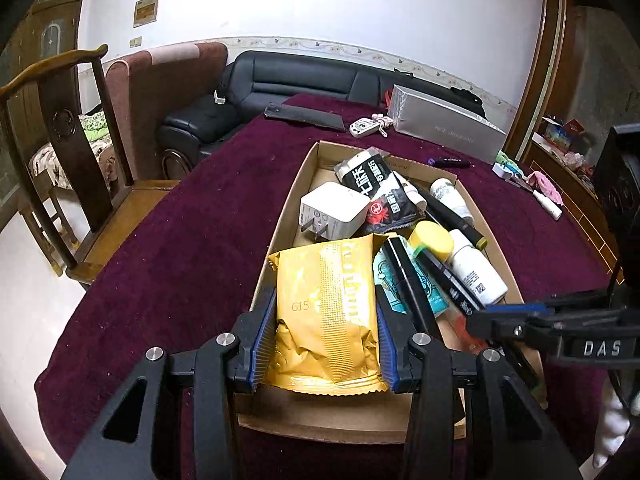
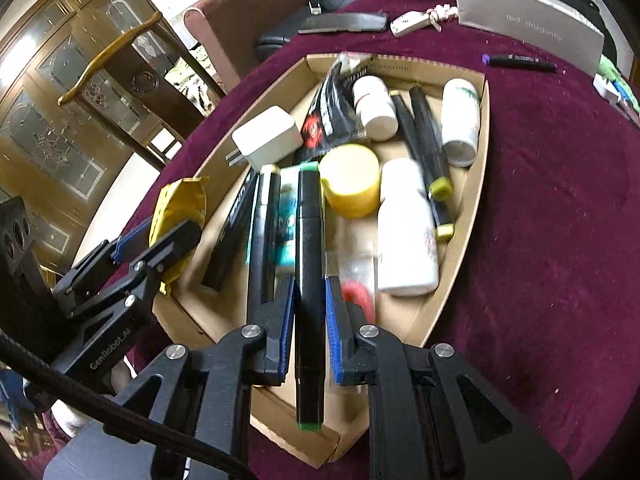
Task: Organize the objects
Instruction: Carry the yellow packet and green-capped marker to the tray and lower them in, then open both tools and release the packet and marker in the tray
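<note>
Left wrist view: left gripper (image 1: 326,320) clamped on a gold snack packet (image 1: 326,312) at 6 o'clock, over the near end of the cardboard box (image 1: 280,224) on the maroon tablecloth (image 1: 180,240); white charger (image 1: 336,210) at 12 of the packet, yellow cap (image 1: 432,240) at 2; right gripper (image 1: 504,320) comes in at 3. Right wrist view: right gripper (image 2: 306,320) closed on a black marker w/ green ends (image 2: 310,280), lying lengthwise over the box's near edge at 6; white bottle (image 2: 404,232) at 2 of it, left gripper (image 2: 160,240) w/ packet at 9.

"G15" on gold packet (image 1: 326,312) — "DAS" on right gripper (image 1: 486,322), "GenRobot.AI" on left gripper (image 2: 154,240).
</note>
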`<state>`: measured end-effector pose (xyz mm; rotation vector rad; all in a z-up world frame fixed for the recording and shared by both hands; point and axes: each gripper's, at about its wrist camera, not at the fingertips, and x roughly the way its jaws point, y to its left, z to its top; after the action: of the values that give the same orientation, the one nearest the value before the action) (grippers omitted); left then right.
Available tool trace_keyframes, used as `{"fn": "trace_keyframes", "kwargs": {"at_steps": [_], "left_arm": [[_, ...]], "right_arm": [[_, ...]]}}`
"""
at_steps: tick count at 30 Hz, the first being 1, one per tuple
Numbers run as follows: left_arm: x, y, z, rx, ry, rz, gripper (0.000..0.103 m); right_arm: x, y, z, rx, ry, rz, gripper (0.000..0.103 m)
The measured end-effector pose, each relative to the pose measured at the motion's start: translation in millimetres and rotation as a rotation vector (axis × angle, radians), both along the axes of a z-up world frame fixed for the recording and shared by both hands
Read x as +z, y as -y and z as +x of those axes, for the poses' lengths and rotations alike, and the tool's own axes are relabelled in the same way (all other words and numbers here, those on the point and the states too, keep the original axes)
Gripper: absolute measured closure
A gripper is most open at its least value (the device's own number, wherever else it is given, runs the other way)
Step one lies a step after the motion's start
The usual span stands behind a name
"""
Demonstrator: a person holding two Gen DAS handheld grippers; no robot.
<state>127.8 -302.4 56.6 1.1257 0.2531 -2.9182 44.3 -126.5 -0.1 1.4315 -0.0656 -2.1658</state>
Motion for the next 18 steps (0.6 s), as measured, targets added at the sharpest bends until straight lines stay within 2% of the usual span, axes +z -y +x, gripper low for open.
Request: {"fn": "trace_keyframes", "kwargs": {"at_steps": [7, 18], "left_arm": [[-10, 0, 2, -0.005, 0.025, 0.010, 0.064], [-12, -6, -10, -0.003, 0.039, -0.049, 0.063]], "right_arm": [[-7, 0, 5, 0.003, 0.021, -0.003, 0.090], [-4, 4, 2, -0.011, -0.040, 0.048, 0.090]]}}
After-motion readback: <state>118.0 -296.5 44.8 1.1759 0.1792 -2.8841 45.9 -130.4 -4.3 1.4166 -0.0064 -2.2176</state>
